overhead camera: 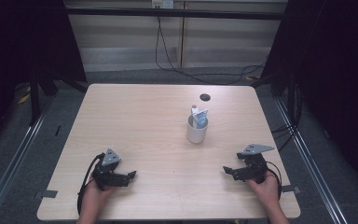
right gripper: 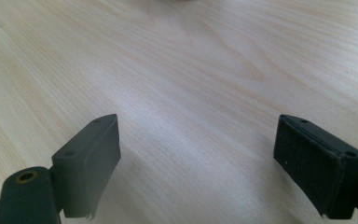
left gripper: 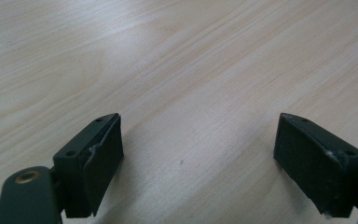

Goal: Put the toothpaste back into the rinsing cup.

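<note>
A white cup [overhead camera: 197,130] stands upright a little right of the table's middle, with a blue-and-white tube [overhead camera: 199,116] sticking out of its top. My left gripper [overhead camera: 131,175] rests near the front left of the table, held in a hand, pointing right. Its jaws are wide apart over bare wood, so the left gripper [left gripper: 198,156] is open and holds nothing. My right gripper [overhead camera: 227,170] lies near the front right, pointing left toward the middle. In its own view the right gripper [right gripper: 197,156] is open too, with plain tabletop between the jaws.
The light wooden table [overhead camera: 135,121] has a round dark cable hole [overhead camera: 205,97] behind the cup. Black cables [overhead camera: 168,60] run over the floor beyond the far edge. Metal rails [overhead camera: 18,149] flank the table on both sides.
</note>
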The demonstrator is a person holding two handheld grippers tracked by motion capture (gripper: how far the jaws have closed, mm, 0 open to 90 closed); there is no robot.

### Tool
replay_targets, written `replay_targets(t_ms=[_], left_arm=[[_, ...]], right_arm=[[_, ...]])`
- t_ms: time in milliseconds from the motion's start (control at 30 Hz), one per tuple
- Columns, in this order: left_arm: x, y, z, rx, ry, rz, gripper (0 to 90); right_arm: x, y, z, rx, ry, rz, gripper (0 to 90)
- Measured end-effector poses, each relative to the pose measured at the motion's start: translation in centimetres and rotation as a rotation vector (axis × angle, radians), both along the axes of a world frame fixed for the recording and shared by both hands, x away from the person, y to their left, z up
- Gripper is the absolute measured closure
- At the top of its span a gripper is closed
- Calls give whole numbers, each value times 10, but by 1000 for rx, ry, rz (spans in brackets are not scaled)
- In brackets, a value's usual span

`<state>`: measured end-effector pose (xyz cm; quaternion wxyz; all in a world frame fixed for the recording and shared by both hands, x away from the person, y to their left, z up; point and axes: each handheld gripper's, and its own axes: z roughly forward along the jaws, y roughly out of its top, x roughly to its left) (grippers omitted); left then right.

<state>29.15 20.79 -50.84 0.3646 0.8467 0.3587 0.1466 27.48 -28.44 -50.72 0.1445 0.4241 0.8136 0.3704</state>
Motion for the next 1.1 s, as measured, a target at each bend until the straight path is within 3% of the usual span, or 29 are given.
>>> replay_targets(t_ms=[567,667,1100], left_arm=[[0,0,0,1,-1,0,155],[0,0,0,1,-1,1,154],[0,0,0,1,-1,1,154]], right_arm=[[-3,1,-4,-26,-21,22,136],[-4,2,-4,-54,-31,33,124],[-4,2,-4,-52,-28,34,127]])
